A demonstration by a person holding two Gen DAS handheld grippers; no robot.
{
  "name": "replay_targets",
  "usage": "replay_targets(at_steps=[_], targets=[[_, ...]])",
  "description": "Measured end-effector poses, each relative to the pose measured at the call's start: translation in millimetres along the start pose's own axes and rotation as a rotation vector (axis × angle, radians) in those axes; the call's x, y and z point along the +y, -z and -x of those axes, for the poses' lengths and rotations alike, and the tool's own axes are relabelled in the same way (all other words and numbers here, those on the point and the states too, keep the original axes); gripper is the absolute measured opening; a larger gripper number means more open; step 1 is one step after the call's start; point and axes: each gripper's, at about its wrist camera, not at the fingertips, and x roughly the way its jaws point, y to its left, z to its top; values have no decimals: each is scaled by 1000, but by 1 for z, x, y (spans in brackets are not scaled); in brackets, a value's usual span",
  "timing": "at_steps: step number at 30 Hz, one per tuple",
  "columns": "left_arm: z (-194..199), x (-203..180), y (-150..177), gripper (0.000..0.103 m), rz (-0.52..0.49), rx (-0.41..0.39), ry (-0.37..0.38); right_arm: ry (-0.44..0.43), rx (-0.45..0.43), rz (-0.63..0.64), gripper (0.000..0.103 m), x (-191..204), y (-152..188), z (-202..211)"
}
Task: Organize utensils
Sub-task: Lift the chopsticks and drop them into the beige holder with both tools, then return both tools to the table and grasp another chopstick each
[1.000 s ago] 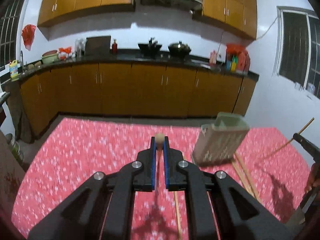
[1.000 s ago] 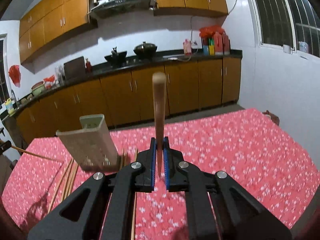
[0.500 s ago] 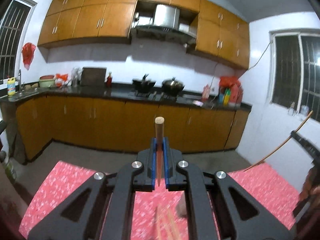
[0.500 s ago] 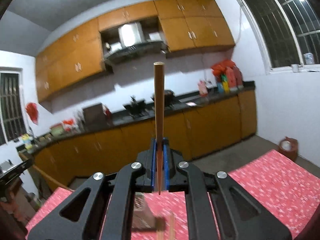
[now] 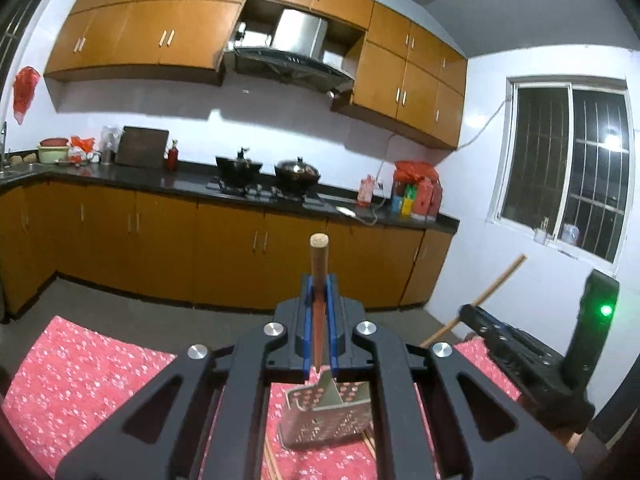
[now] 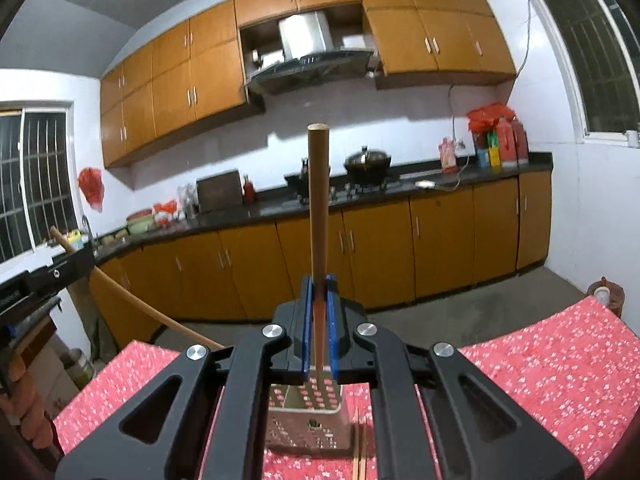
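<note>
Both, left gripper (image 5: pixel 319 300) and right gripper (image 6: pixel 319 300), each pinch one upright chopstick (image 5: pixel 319 264)

- left gripper (image 5: pixel 319 308): matt black plastic, blue pads, shiny metal screws.
- chopstick (image 5: pixel 319 280) in it: smooth brown wood, pale cut end.
- right gripper (image 6: pixel 319 312): same matt plastic.
- its chopstick (image 6: pixel 318 208): smooth wood.
- utensil holder (image 5: pixel 324 420): perforated pale plastic.
- tablecloth (image 5: pixel 80 384): red flowered cloth.
- cabinets (image 5: pixel 224 252): glossy orange wood.
- counter (image 5: pixel 120 180): glossy black.

Perforated holder (image 5: pixel 326 416) upright below both claws, loose chopsticks (image 6: pixel 360 446) beside it.
</note>
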Motion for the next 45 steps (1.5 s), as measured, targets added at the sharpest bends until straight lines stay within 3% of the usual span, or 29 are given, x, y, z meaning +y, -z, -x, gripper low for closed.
replay_targets(at_steps=[15,24,25,27,28,29,34,41,45], targets=[[-43,-11,41,8,-48,153,-5,2,146,-19,8,0,33,-33],[-60,6,60,9,-4,216,-30,5,185,-30,8,-2,40,-35],[-59,8,60,11,3,216,-28,3,183,-32,10,-2,39,-33],[-57,12,60,15,14,213,-26,5,174,-36,23,-3,36,-29],[-55,13,59,19,19,208,-26,8,163,-37,35,-3,35,-26],[-55,14,57,21,21,204,-25,9,155,-35,39,-3,33,-25],[-43,17,52,31,35,172,-18,5,126,-40,39,-4,25,-10],[-5,29,43,37,83,96,-15,33,69,-56,40,-23,26,31],[17,48,54,38,98,89,-56,110,149,-71,40,-45,51,32]])
